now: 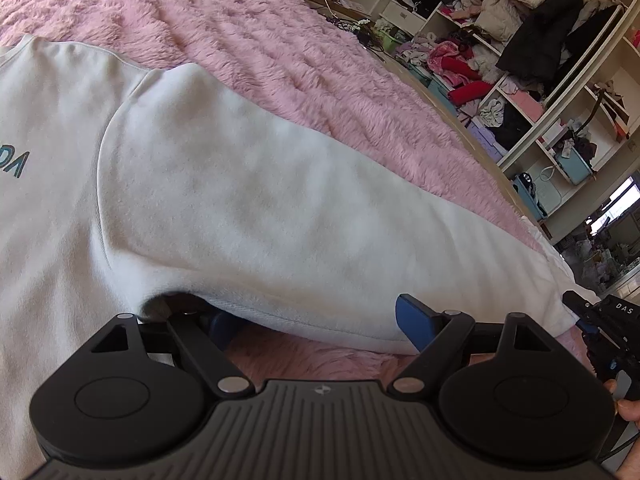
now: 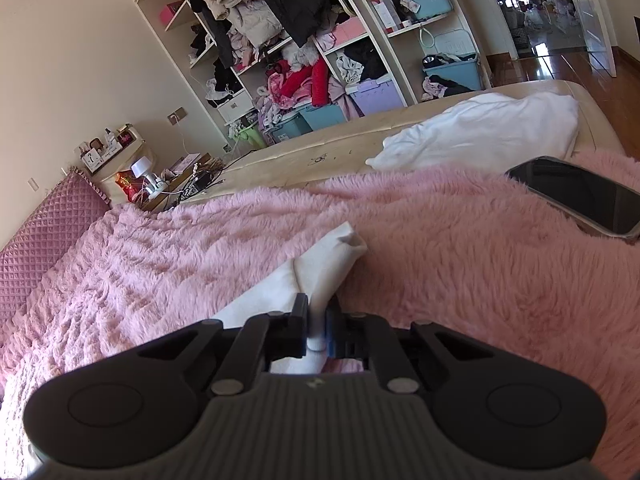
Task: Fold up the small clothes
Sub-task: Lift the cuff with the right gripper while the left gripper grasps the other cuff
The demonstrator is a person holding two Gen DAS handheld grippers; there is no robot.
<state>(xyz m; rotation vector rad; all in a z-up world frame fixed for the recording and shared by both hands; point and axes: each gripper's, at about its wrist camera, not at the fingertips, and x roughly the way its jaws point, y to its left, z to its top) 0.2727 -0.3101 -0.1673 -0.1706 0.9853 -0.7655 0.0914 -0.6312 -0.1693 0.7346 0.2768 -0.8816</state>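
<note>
- Right gripper, lower centre, angled down: jaws pinched on the white sweatshirt's cuff.
- Left gripper, jaws spread, at the sleeve edge.
- Sweatshirt flat on pink fleece blanket.
- Phone right.

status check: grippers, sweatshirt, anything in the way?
Right gripper shut on sleeve cuff. Left gripper open, jaws straddling the sleeve's lower edge, not clamped. White sweatshirt flat on pink blanket. Phone lies beside the cuff.
</note>
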